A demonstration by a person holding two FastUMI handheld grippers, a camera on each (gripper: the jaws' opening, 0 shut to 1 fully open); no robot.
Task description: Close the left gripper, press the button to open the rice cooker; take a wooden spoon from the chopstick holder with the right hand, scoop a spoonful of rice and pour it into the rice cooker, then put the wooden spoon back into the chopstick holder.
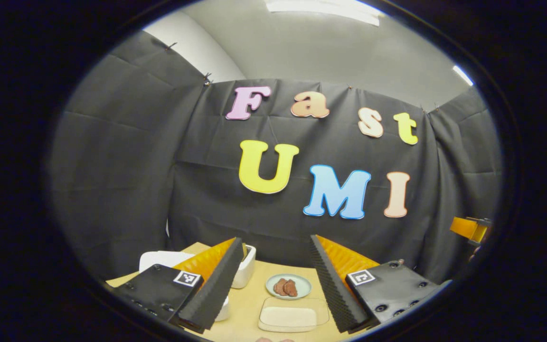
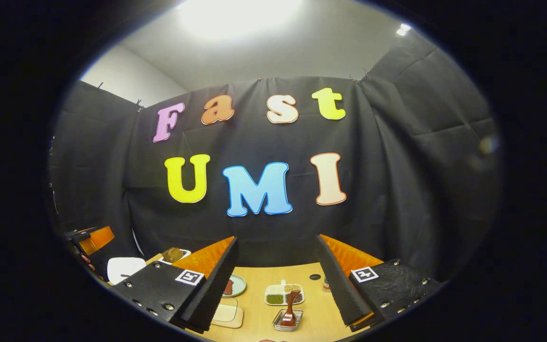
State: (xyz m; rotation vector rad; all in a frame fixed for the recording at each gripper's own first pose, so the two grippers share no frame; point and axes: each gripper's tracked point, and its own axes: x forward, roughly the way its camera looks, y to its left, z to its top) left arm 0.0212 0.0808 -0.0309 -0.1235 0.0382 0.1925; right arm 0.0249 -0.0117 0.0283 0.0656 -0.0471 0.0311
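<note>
In the left gripper view, the left gripper [image 1: 273,280] hangs above the near edge of the table [image 1: 249,304] with its jaws wide apart and nothing between them. The white rice cooker [image 1: 159,260] sits at about seven o'clock from the gap, mostly hidden behind the left finger, with only its top corner and a white box-like part just beside the finger's tip on show; its button cannot be made out. Straight ahead between the fingers lie a small plate [image 1: 288,286] of brown food and a pale board [image 1: 288,317] nearer the camera. By my reading, the coming press turns on this offset: the jaws must come together first, then swing left and down toward the cooker. In the right gripper view, the right gripper [image 2: 276,280] also has its jaws spread and empty. A brown spoon [image 2: 291,304] stands in a small clear tray [image 2: 287,323] at about six o'clock, just right of the gap's centre, handle rising toward the camera. The cooker shows white at eight o'clock, well apart, so the left gripper is the nearer one to it.
</note>
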